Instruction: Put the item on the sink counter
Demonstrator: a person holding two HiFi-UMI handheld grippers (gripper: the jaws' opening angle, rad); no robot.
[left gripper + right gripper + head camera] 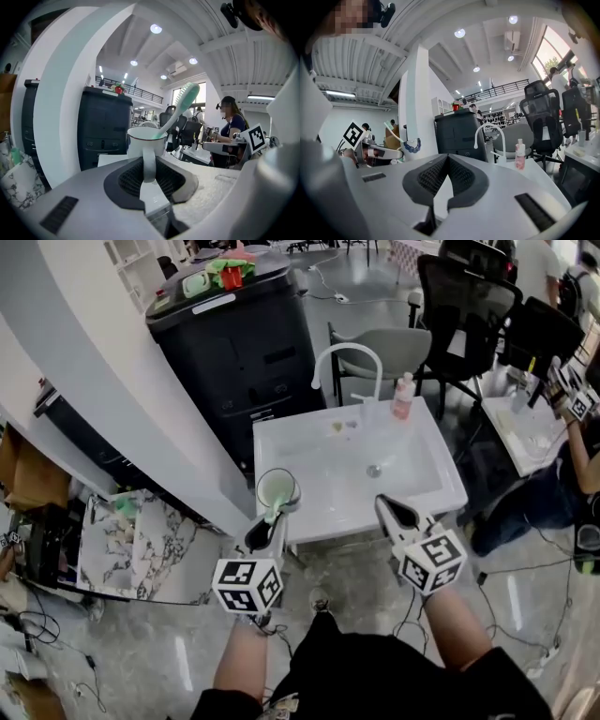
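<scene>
Front rim of sink counter (347, 519): bare, open from the near side.
Basin (356, 460): open.
Back edge: faucet (379, 381) and pink bottle (403, 397) stand there.
Left: white wall (84, 371), black cabinet (234, 352) close by.

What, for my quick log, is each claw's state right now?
Left claw: closed on the handle of the white ceramic mug holding a green toothbrush.
Right claw: closed, empty.

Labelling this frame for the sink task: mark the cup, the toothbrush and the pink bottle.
cup (140, 145): left gripper view, on its white side wall.
toothbrush (188, 93): left gripper view, on its green head.
pink bottle (404, 399): head view, on its body.
</scene>
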